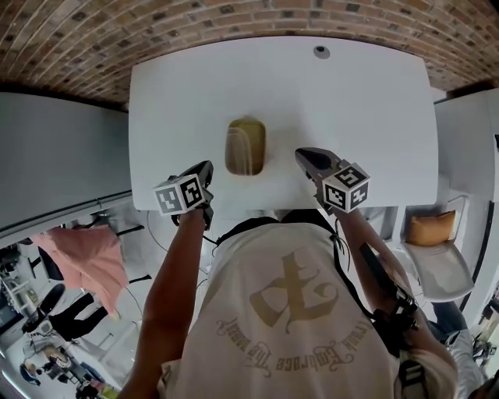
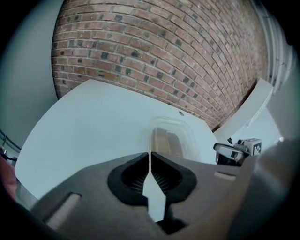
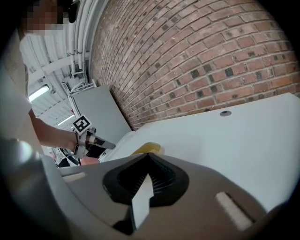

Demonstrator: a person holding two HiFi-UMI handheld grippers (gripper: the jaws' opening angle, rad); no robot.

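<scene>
A clear plastic box (image 1: 245,146) with tan, bread-like contents lies on the white table (image 1: 351,109), near its front edge. My left gripper (image 1: 206,170) hovers just left of the box, shut with nothing between the jaws. To the right of the box is my right gripper (image 1: 304,156), also shut and empty. In the left gripper view the box (image 2: 169,138) lies straight beyond the closed left gripper (image 2: 150,155), and the right gripper (image 2: 233,151) shows at the right. In the right gripper view only the box's yellowish top (image 3: 148,148) peeks over the closed right gripper (image 3: 147,158).
A small round grommet (image 1: 321,52) sits near the table's far edge. Brick surface (image 1: 234,15) lies beyond the table and a grey panel (image 1: 62,148) to the left. A chair with an orange cushion (image 1: 431,228) stands at the right, and pink cloth (image 1: 86,257) lies lower left.
</scene>
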